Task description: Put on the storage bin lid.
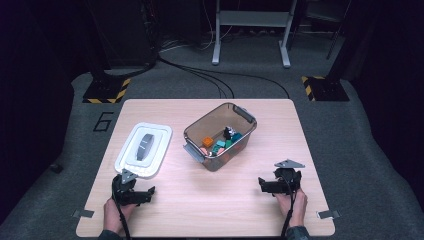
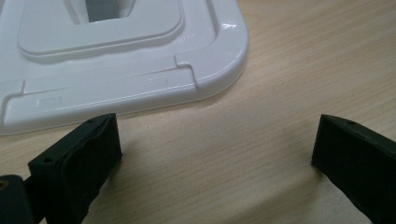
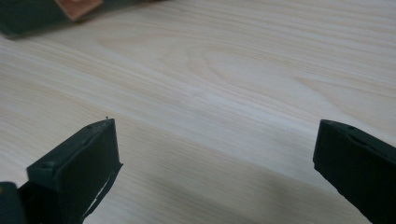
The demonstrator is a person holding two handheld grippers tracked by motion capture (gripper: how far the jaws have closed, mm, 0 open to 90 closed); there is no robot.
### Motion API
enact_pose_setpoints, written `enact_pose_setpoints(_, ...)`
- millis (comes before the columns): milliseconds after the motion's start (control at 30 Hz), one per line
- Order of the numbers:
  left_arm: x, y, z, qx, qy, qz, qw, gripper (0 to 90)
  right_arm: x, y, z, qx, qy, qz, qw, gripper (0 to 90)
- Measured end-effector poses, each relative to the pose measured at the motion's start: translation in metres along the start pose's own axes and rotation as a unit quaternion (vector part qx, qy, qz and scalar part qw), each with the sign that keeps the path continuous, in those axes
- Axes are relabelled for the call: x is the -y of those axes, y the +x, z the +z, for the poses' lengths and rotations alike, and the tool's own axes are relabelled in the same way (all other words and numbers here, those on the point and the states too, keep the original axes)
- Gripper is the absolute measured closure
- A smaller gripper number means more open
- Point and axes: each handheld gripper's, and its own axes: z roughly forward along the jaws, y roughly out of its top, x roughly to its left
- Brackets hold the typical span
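The white rectangular plastic lid (image 1: 143, 149) with a grey handle in its middle lies flat on the pale wooden table (image 1: 210, 210), just ahead of the left hand-held gripper (image 1: 142, 194) — in the left gripper view its rounded corner (image 2: 219, 70) sits close beyond the left jaw, not touching it. That gripper's jaws stand wide apart over bare wood, nothing between them. Ahead and between the two grippers, nearer the right one's inner side, stands the clear brownish plastic bin (image 1: 220, 135) holding small coloured blocks (image 1: 220, 145) — orange, teal, green. The right hand-held gripper (image 1: 274, 185) rests low near the table's near edge, well apart from the bin; its jaws too are spread wide and hold nothing, only wood grain (image 3: 215, 116) showing between them.
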Motion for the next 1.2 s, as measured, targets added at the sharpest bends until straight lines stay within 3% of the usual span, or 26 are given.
enact_pose_setpoints(100,0.001,-0.001,0.0,-0.004,-0.006,-0.007,0.9999,2.4,0.004,-0.006,0.001,0.006,-0.001,0.004,1.0,0.0)
enact_pose_setpoints(133,-0.002,0.0,-0.003,0.009,-0.003,-0.003,1.0,5.4,0.006,-0.009,0.001,0.014,-0.002,0.003,0.9999,0.0)
enact_pose_setpoints(167,-0.002,0.0,-0.003,0.009,-0.003,-0.003,1.0,5.7,0.006,-0.009,0.001,0.014,-0.002,0.003,0.9999,0.0)
enact_pose_setpoints(200,-0.006,0.002,-0.008,0.022,-0.015,-0.007,0.9996,4.3,0.008,-0.012,0.002,0.017,0.002,0.002,0.9998,0.0)
enact_pose_setpoints(233,-0.006,0.002,-0.008,0.022,-0.015,-0.007,0.9996,3.8,0.008,-0.012,0.002,0.017,0.002,0.002,0.9998,0.0)
enact_pose_setpoints(367,-0.029,0.01,-0.017,0.035,-0.029,-0.003,0.999,4.0,0.015,-0.017,0.007,0.02,0.013,0.007,0.9997,0.0)
enact_pose_setpoints(467,-0.051,0.022,-0.015,0.034,-0.037,-0.002,0.9987,5.4,0.021,-0.019,0.008,0.024,-0.001,0.002,0.9997,0.0)
enact_pose_setpoints(500,-0.051,0.022,-0.015,0.034,-0.037,-0.002,0.9987,6.3,0.021,-0.02,0.008,0.025,-0.003,0.004,0.9997,0.0)
enact_pose_setpoints(600,-0.072,0.034,-0.002,0.026,-0.031,0.0,0.9992,9.3,0.021,-0.02,0.008,0.025,-0.003,0.003,0.9997,0.0)
enact_pose_setpoints(667,-0.078,0.039,0.005,0.027,-0.023,-0.001,0.9994,11.2,0.021,-0.02,0.008,0.025,-0.003,0.003,0.9997,0.0)
enact_pose_setpoints(767,-0.089,0.047,0.023,0.018,-0.003,-0.012,0.9998,15.4,0.021,-0.02,0.009,0.025,-0.007,0.006,0.9996,0.0)
enact_pose_setpoints(800,-0.094,0.051,0.035,0.006,0.006,-0.015,0.9998,15.6,0.021,-0.02,0.009,0.025,-0.007,0.006,0.9996,0.0)
enact_pose_setpoints(833,-0.094,0.051,0.035,0.006,0.006,-0.015,0.9998,16.8,0.021,-0.02,0.009,0.025,-0.007,0.006,0.9996,0.0)
enact_pose_setpoints(933,-0.101,0.056,0.052,-0.011,0.015,-0.04,0.999,28.5,0.021,-0.02,0.009,0.025,-0.007,0.006,0.9997,0.0)
enact_pose_setpoints(967,-0.101,0.057,0.055,-0.004,0.017,-0.045,0.9988,31.7,0.021,-0.02,0.009,0.025,-0.006,0.005,0.9997,0.0)
enact_pose_setpoints(1100,-0.1,0.056,0.062,-0.019,0.022,-0.042,0.9987,52.3,0.021,-0.021,0.008,0.025,-0.004,0.003,0.9997,0.0)
enact_pose_setpoints(1133,-0.101,0.056,0.062,-0.026,0.014,-0.045,0.9986,62.0,0.021,-0.02,0.009,0.026,-0.004,0.006,0.9996,0.0)
enact_pose_setpoints(1200,-0.101,0.056,0.062,-0.024,0.013,-0.045,0.9986,66.9,0.021,-0.02,0.008,0.027,-0.003,0.004,0.9996,0.0)
